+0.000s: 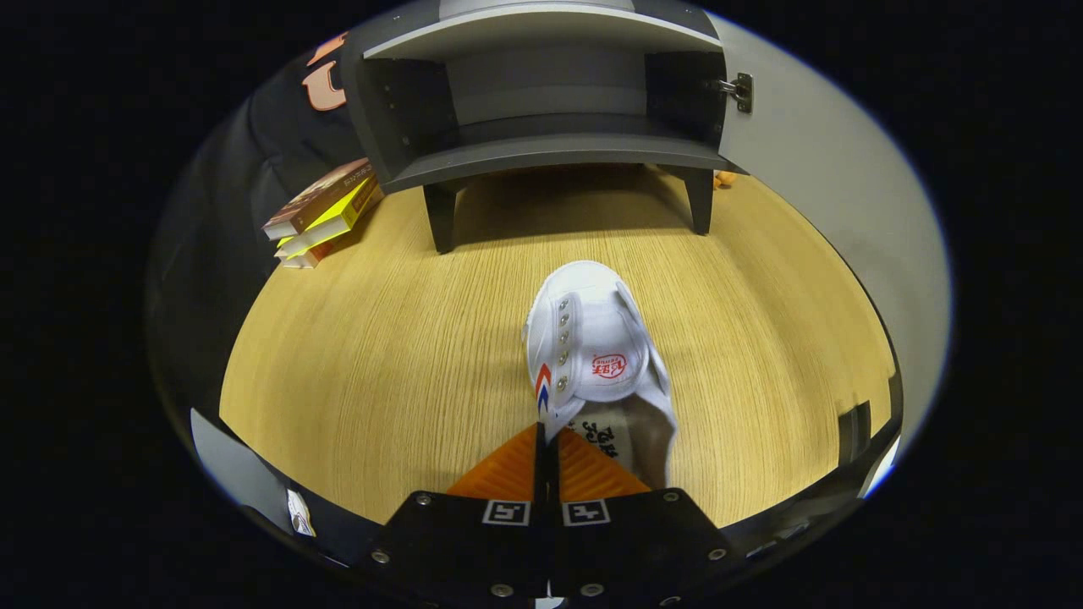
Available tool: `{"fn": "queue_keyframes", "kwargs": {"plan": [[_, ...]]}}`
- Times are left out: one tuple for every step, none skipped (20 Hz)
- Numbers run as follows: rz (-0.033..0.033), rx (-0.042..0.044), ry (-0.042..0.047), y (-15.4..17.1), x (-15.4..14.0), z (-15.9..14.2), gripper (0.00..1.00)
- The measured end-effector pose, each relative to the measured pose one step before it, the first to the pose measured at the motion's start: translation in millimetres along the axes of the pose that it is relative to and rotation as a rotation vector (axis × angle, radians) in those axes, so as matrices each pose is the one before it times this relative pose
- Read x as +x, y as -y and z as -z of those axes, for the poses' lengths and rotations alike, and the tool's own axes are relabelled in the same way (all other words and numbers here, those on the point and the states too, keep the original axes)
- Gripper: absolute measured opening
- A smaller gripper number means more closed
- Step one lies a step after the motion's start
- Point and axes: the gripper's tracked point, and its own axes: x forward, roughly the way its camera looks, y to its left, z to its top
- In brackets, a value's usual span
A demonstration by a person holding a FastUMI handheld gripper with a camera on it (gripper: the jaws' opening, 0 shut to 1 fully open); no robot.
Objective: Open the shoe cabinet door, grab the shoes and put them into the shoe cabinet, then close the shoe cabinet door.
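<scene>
- Shoe (pixel 592 338) is the thing being held: it is white, with a row of small metal rings down one side and red and blue marks near its opening.
- The gripper (pixel 546 440) has its two fingers pressed close together, with only a thin gap between them.
- The fingers pinch the side wall of the shoe, right by its opening, next to the coloured marks.
- The toe of the shoe points away from the fingers, toward the cabinet.
- I cannot tell if the shoe rests on the floor or hangs a little above it.
- Under the shoe is a wooden floor (pixel 381 355) with a light yellow grain.
- Beyond the shoe stands the grey shoe cabinet (pixel 550 152) on short dark legs.
- The cabinet is open, and its inside shelf shows, dark and bare.
- The cabinet door (pixel 829 186) is swung out wide on the right side, with a metal hinge (pixel 738 89) at its top corner.
- A small pile of books (pixel 326 211) lies on the floor just left of the cabinet, one with a bright yellow cover.
- The shoe is well apart from the cabinet, with bare floor between them.
</scene>
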Motion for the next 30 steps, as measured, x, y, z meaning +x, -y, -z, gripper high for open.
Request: {"fn": "queue_keyframes", "kwargs": {"plan": [[-0.00048, -0.00205, 0.01279, 0.78, -4.05, -5.86, 0.00], [-0.00239, -0.00801, 0.01737, -1.28, -4.47, -5.85, 0.00], [-0.00238, -0.01410, 0.02097, -0.57, -4.34, -8.64, 0.00], [0.00006, -0.01132, 0.01989, 0.83, -6.72, -7.95, 0.00], [-0.00042, -0.00146, 0.01912, 0.68, -6.15, -9.90, 0.00], [0.00018, 0.00210, 0.01844, 0.09, -6.49, -8.79, 0.00], [-0.00098, 0.00273, 0.01480, 0.33, -7.21, -9.07, 0.00], [-0.00118, 0.00236, 0.01628, -0.27, -8.87, -8.44, 0.00], [-0.00205, 0.00135, 0.02342, -0.24, -10.41, -11.05, 0.00], [0.00072, 0.00039, 0.03220, -0.13, -10.94, -13.65, 0.00], [0.00207, -0.00340, 0.03279, 0.30, -10.94, -15.15, 0.00], [0.00508, -0.00328, 0.03749, 1.49, -12.36, -16.16, 0.00], [0.00248, 0.00009, 0.03942, 0.40, -11.70, -18.86, 0.00], [0.00361, 0.00142, 0.04330, 1.27, -10.82, -18.89, 0.00], [0.00438, 0.00348, 0.04092, 2.33, -10.96, -20.39, 0.00], [0.00501, 0.00068, 0.03775, 0.90, -8.91, -19.63, 0.00], [0.00966, -0.00119, 0.04321, 2.58, -6.77, -20.80, 0.00], [0.00685, -0.00213, 0.04164, 1.41, -5.12, -19.81, 0.00], [0.00253, -0.00229, 0.03713, 1.20, -1.77, -19.34, 0.00], [0.00116, -0.00276, 0.03601, 0.61, -0.04, -18.44, 0.00], [-0.00253, -0.00531, 0.02384, 0.39, 4.75, -15.39, 0.00], [-0.00139, -0.00514, 0.02061, -0.68, 5.75, -12.62, 0.00], [-0.00596, -0.00240, 0.00990, -0.30, 8.62, -11.36, 0.00], [-0.00776, 0.00217, 0.01409, -0.65, 9.43, -12.16, 0.00], [-0.00717, -0.00198, 0.00412, -2.01, 9.28, -8.16, 0.00], [-0.00723, -0.00751, 0.00493, -1.83, 10.68, -8.20, 0.00], [-0.00575, -0.01112, 0.00809, -2.32, 8.55, -7.63, 0.00], [-0.00783, -0.00625, 0.00615, -3.36, 11.24, -7.42, 0.00], [-0.00417, -0.00840, -0.00156, -3.67, 11.55, -4.51, 0.00], [-0.00587, -0.00732, 0.00373, -4.43, 12.13, -4.41, 0.00]]}}
